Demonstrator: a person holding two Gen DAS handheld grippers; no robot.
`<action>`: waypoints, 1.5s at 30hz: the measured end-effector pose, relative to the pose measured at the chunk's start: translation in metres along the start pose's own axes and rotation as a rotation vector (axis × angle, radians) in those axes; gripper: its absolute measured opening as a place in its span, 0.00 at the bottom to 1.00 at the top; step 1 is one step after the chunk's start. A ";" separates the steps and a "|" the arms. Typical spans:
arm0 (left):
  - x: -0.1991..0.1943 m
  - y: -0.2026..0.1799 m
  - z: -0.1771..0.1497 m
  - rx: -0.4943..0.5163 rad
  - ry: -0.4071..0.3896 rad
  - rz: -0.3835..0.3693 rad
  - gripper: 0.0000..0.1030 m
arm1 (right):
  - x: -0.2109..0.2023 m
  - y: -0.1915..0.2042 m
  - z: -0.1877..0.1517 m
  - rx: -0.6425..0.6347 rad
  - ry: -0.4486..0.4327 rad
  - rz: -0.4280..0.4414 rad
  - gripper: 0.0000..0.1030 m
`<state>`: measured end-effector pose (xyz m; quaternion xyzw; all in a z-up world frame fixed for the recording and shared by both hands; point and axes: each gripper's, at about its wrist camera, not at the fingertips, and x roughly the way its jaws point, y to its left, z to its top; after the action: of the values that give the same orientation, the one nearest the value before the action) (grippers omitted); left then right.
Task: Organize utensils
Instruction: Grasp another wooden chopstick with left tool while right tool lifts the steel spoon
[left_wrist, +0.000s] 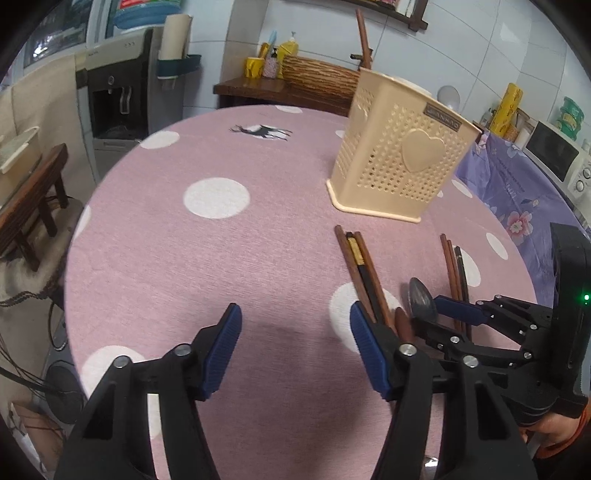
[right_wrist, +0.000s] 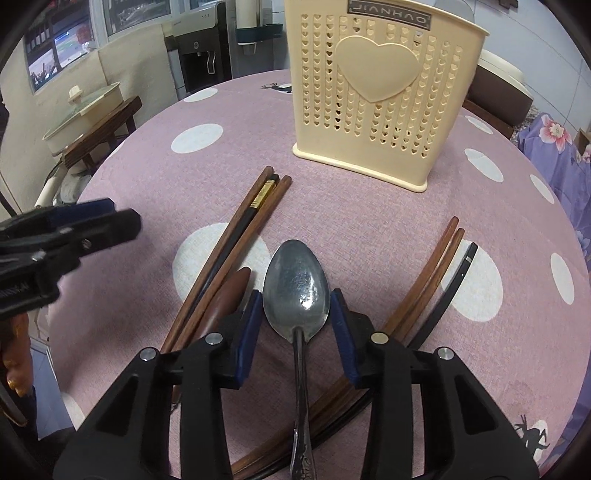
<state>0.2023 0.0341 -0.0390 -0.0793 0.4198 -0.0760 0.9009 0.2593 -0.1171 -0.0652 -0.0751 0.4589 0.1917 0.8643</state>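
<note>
A cream perforated utensil holder (left_wrist: 399, 147) (right_wrist: 369, 92) with a heart on its side stands upright on the pink dotted table (left_wrist: 221, 258). In front of it lie three chopsticks (right_wrist: 236, 236), a brown wooden spoon (right_wrist: 231, 291), a metal spoon (right_wrist: 295, 284) and three more chopsticks (right_wrist: 432, 273). My right gripper (right_wrist: 296, 317) (left_wrist: 428, 314) straddles the metal spoon's bowl, and its blue pads (right_wrist: 251, 325) lie against both of the bowl's edges. My left gripper (left_wrist: 295, 332) (right_wrist: 110, 218) hovers open over bare cloth just left of the first chopsticks (left_wrist: 364, 266), with nothing between its fingers.
The table's round edge curves close on the left. Beyond it stand a wooden stool (left_wrist: 33, 199) with a lidded pot (right_wrist: 85, 107) and a water dispenser (left_wrist: 118, 99). A purple floral cloth (left_wrist: 517, 192) and a microwave (left_wrist: 554, 155) are at the right.
</note>
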 end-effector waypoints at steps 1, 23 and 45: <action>0.003 -0.004 0.001 0.004 0.008 -0.007 0.50 | -0.001 -0.002 0.000 0.014 -0.001 0.006 0.37; 0.045 -0.041 0.010 0.110 0.097 0.081 0.27 | -0.056 -0.025 -0.012 0.145 -0.142 -0.011 0.37; 0.076 -0.060 0.041 0.135 0.101 0.128 0.09 | -0.073 -0.034 -0.009 0.193 -0.216 -0.030 0.37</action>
<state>0.2782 -0.0368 -0.0575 0.0123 0.4628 -0.0504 0.8850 0.2293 -0.1699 -0.0118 0.0226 0.3784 0.1408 0.9146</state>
